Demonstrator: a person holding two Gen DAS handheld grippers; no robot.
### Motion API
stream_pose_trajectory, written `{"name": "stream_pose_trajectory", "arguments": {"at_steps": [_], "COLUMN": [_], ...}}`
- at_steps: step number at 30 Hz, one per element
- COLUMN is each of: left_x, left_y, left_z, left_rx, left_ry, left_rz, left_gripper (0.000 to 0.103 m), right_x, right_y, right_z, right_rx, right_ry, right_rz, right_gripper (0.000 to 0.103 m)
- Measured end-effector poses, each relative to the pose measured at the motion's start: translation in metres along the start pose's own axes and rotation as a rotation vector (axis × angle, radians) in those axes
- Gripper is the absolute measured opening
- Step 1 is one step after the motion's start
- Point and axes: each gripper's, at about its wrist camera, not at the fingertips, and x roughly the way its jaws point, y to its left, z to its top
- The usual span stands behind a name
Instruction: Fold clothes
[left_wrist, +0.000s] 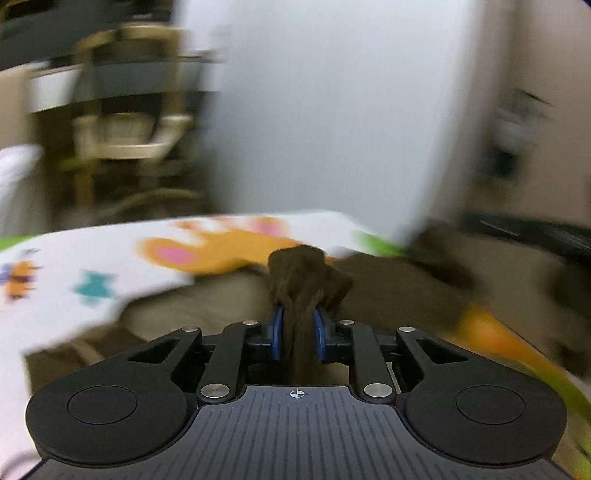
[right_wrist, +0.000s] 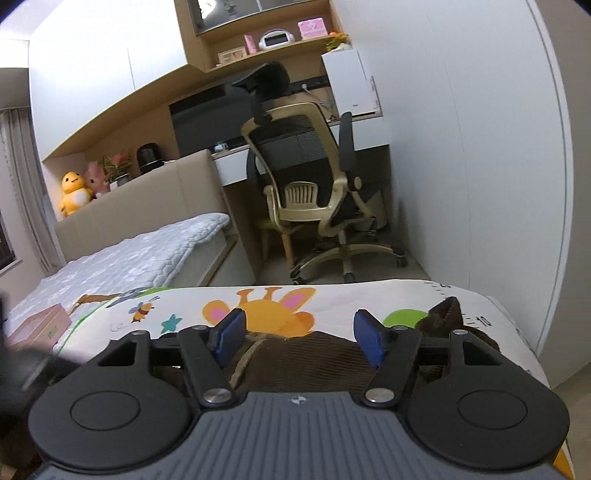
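My left hand-held gripper (left_wrist: 298, 325) is clamped on a bunched fold of the brown garment (left_wrist: 308, 280), blue pads (left_wrist: 276, 332) pinching it from both sides; view is motion-blurred. My right hand-held gripper (right_wrist: 300, 338) is spread wide, nothing between its pads (right_wrist: 369, 341), hovering over the brown garment (right_wrist: 306, 363). Garment lies on the cartoon-print mat (right_wrist: 258, 306), stretching toward 3 o'clock. Office chair (right_wrist: 314, 177) at 12 o'clock, bed (right_wrist: 122, 258) at 10 o'clock.
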Motion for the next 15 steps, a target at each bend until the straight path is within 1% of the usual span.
{"name": "stream_pose_trajectory", "arguments": {"at_steps": [2, 5, 6, 7, 8, 9, 10, 12, 13, 14, 15], "left_x": [-0.017, -0.036, -0.044, -0.051, -0.059, -0.066, -0.070, -0.072, -0.068, -0.064, -0.061], "left_y": [-0.029, -0.058, -0.057, -0.056, -0.055, -0.054, -0.047, -0.035, -0.028, -0.021, -0.015], "left_z": [-0.016, -0.048, -0.052, -0.056, -0.060, -0.063, -0.064, -0.066, -0.070, -0.075, -0.079], "left_rx": [0.069, 0.143, 0.149, 0.153, 0.157, 0.161, 0.181, 0.231, 0.267, 0.304, 0.302], "left_ry": [0.052, 0.114, 0.099, 0.082, 0.064, 0.047, 0.023, -0.012, -0.008, -0.002, 0.010], "left_rz": [-0.104, -0.158, -0.128, -0.095, -0.062, -0.029, 0.047, 0.210, 0.311, 0.413, 0.437], "left_gripper": [0.031, 0.042, 0.052, 0.057, 0.058, 0.063, 0.071, 0.075, 0.075, 0.075, 0.075], "right_x": [0.001, 0.007, 0.010, 0.013, 0.016, 0.019, 0.022, 0.031, 0.036, 0.042, 0.048], "right_y": [0.008, 0.024, 0.029, 0.034, 0.038, 0.043, 0.047, 0.057, 0.062, 0.069, 0.076], "right_z": [0.001, -0.003, -0.007, -0.012, -0.019, -0.026, -0.033, -0.048, -0.055, -0.060, -0.063], "right_rx": [0.005, 0.032, 0.047, 0.058, 0.066, 0.066, 0.062, 0.052, 0.050, 0.031, 0.006], "right_ry": [0.017, 0.093, 0.129, 0.170, 0.211, 0.246, 0.280, 0.333, 0.358, 0.374, 0.387], "right_rz": [0.022, 0.073, 0.096, 0.116, 0.135, 0.143, 0.147, 0.153, 0.157, 0.157, 0.155], "right_gripper": [0.066, 0.066, 0.066, 0.066, 0.066, 0.066, 0.066, 0.066, 0.065, 0.059, 0.042]}}
